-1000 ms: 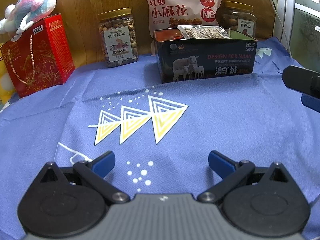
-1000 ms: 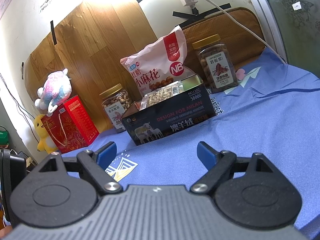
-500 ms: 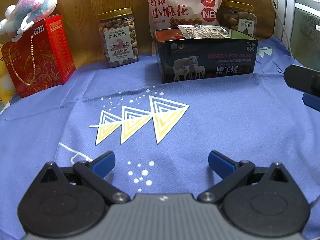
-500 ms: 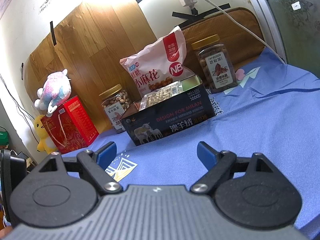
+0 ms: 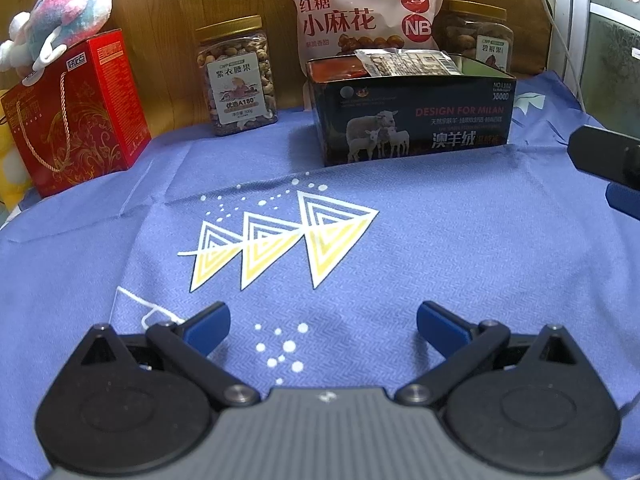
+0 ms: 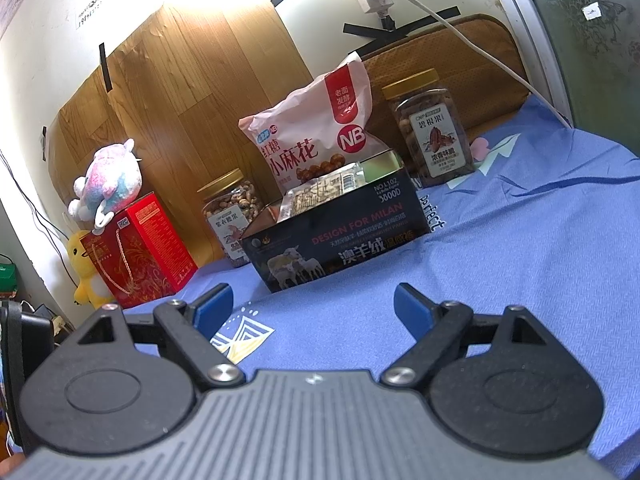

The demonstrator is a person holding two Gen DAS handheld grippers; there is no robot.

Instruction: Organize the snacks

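Note:
A dark open box [image 5: 412,120] [image 6: 336,240] printed with sheep stands at the back of the blue cloth, with a clear snack packet [image 5: 408,62] [image 6: 320,194] lying across its top. Behind it leans a pink snack bag [image 5: 360,4] [image 6: 316,136]. A nut jar [image 5: 238,78] [image 6: 232,220] stands left of the box, a second jar [image 5: 480,36] [image 6: 430,128] to its right. My left gripper [image 5: 322,326] hangs open over the cloth, well short of the box. My right gripper [image 6: 312,308] is open too, with nothing between its fingers.
A red gift box [image 5: 76,112] [image 6: 136,252] with a plush toy [image 5: 60,10] [image 6: 108,180] on top stands at the back left. A yellow plush [image 6: 86,276] sits beside it. The right gripper's dark body [image 5: 608,160] shows at the right edge of the left wrist view.

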